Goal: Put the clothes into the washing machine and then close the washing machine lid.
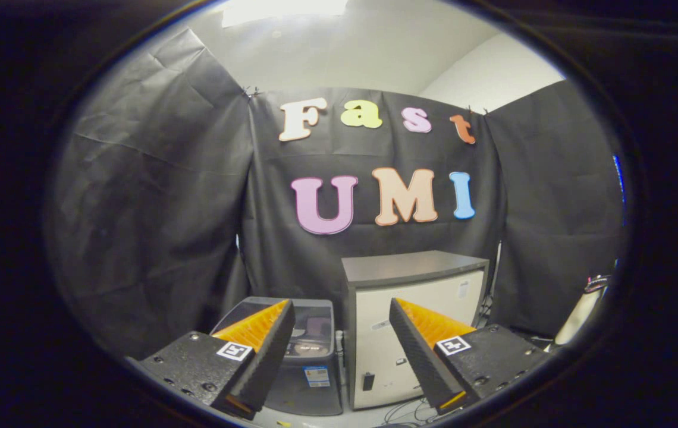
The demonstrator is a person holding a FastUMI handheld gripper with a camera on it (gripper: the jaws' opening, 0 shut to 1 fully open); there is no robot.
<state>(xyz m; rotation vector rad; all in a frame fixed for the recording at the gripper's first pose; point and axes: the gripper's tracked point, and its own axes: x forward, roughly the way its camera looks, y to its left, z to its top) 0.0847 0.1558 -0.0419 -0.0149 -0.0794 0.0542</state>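
Black cloth [154,196] walls the booth. A pale cabinet [416,321] stands against it, the grey washing machine [309,356] just beside it. My tool [342,324] hangs before both, fingers spread apart, gripping nothing.

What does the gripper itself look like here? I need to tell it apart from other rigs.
The gripper has two wedge-shaped fingers with ribbed inner faces, each on a dark block studded with screws. Each block carries a small square black-and-white marker tag.
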